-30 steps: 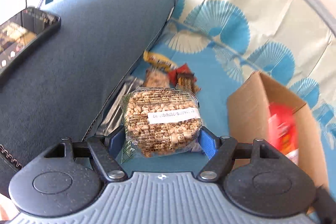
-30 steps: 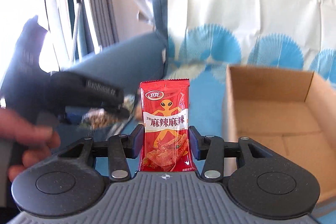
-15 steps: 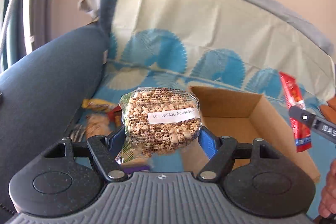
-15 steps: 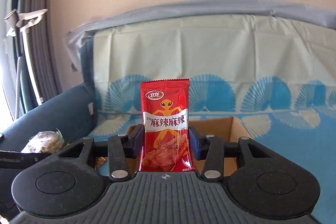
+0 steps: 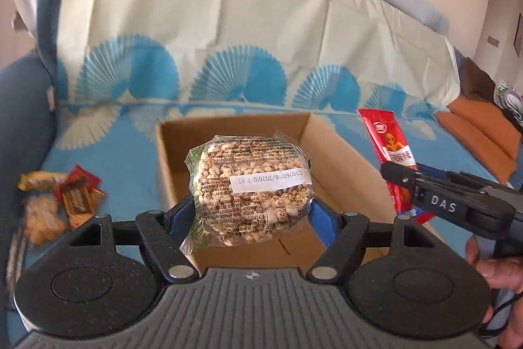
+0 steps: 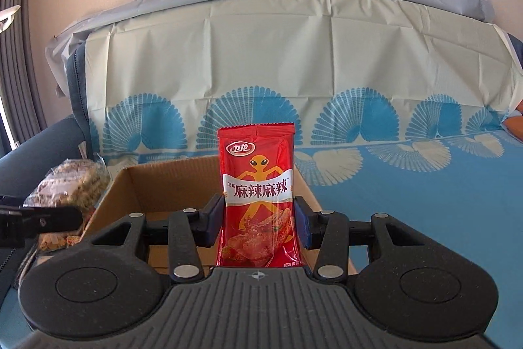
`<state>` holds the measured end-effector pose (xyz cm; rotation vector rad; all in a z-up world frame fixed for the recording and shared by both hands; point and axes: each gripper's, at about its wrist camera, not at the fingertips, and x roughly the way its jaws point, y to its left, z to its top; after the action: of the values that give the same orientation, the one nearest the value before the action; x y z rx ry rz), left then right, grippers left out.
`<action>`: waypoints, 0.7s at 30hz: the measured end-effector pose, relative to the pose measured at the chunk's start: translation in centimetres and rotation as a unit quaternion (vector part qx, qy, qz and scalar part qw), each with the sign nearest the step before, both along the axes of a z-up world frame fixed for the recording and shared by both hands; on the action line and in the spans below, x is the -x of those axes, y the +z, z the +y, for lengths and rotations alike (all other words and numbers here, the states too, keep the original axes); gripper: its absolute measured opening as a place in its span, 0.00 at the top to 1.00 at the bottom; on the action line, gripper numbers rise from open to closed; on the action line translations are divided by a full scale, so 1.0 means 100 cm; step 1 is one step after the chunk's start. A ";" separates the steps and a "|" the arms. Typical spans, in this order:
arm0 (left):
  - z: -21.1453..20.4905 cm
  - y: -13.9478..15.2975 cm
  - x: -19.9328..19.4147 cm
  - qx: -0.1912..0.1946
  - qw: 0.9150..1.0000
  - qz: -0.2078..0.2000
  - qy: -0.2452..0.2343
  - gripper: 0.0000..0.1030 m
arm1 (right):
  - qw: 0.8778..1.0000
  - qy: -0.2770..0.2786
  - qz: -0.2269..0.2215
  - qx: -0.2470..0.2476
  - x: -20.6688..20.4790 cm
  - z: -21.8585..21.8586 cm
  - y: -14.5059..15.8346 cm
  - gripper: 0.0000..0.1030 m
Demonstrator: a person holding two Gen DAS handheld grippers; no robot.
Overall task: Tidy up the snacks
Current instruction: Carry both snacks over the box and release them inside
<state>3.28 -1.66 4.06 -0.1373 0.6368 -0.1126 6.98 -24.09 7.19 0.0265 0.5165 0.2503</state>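
Note:
My left gripper (image 5: 250,208) is shut on a clear-wrapped puffed grain cake (image 5: 250,188) with a white label, held over the near edge of an open cardboard box (image 5: 330,159). In the right wrist view, my right gripper (image 6: 258,224) is shut on an upright red spicy snack packet (image 6: 258,185) in front of the same box (image 6: 143,185). That packet (image 5: 389,149) and the right gripper (image 5: 402,175) also show at the right of the left wrist view, over the box's right wall. The grain cake (image 6: 72,185) appears at the left of the right wrist view.
The box sits on a sofa seat with a blue fan-patterned cover (image 6: 408,192). Several small wrapped snacks (image 5: 59,198) lie on the seat left of the box, by the dark blue armrest (image 5: 19,107). A hand (image 5: 497,267) holds the right gripper. An orange cushion (image 5: 483,133) lies far right.
Both grippers swung from the armrest side toward the box with their snacks still gripped. The left one lifted the grain cake off the seat; the box now lies straight ahead of both.

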 end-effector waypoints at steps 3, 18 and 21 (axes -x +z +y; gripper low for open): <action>-0.014 -0.008 -0.011 -0.019 1.000 0.007 -0.007 0.23 | 1.000 0.003 0.010 0.006 -0.003 -0.001 -0.004 0.54; -0.021 -0.014 -0.013 -0.013 1.000 0.024 -0.015 0.23 | 0.999 0.013 0.024 0.019 -0.007 0.005 -0.009 0.54; -0.023 -0.014 -0.013 -0.013 0.999 0.027 -0.018 0.22 | 0.999 0.011 0.026 0.027 -0.008 0.006 -0.010 0.48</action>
<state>4.59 -3.92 2.67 -0.1039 0.6951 -0.1354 7.76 -23.49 6.19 -0.0247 0.5746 0.2583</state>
